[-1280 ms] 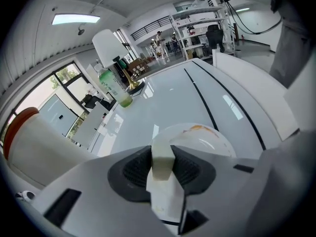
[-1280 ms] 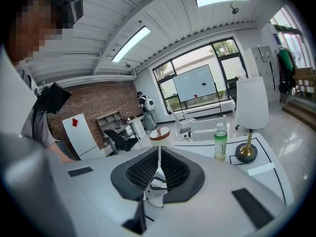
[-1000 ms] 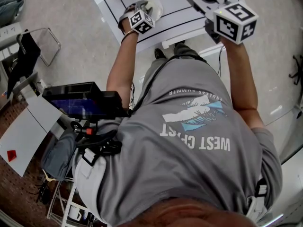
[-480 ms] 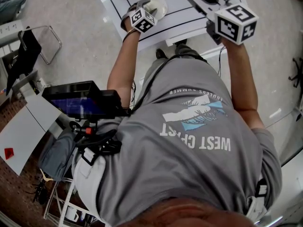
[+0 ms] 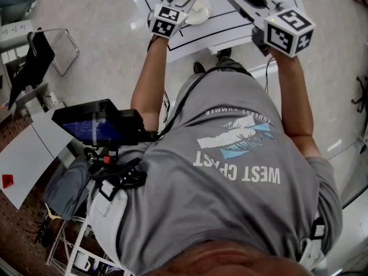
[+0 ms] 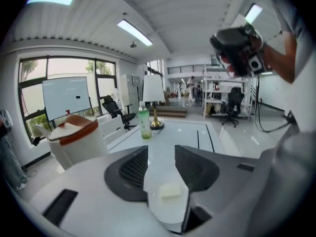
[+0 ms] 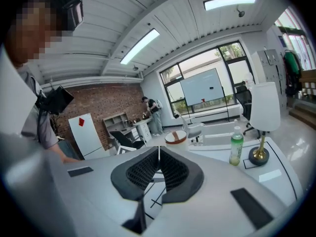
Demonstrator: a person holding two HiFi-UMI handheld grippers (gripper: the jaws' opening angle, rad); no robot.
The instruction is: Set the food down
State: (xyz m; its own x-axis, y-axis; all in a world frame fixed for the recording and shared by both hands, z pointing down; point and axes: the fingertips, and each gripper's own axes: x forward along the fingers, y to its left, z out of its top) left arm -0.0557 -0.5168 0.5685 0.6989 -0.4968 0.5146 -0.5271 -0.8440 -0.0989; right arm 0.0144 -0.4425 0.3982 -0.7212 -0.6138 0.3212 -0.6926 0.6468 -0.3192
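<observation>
Two grippers hover over the white table (image 5: 227, 17). We see the left gripper (image 6: 160, 152) with its jaws spread and now closing, touching nothing. Below the gap sits the white plate (image 6: 163, 209), with the pale square of food (image 6: 171, 190) resting on it. Our right gripper's (image 7: 158, 152) jaws are pressed together, empty.

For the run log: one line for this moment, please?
left gripper: jaws closing, empty | food: on plate | right gripper: shut
</observation>
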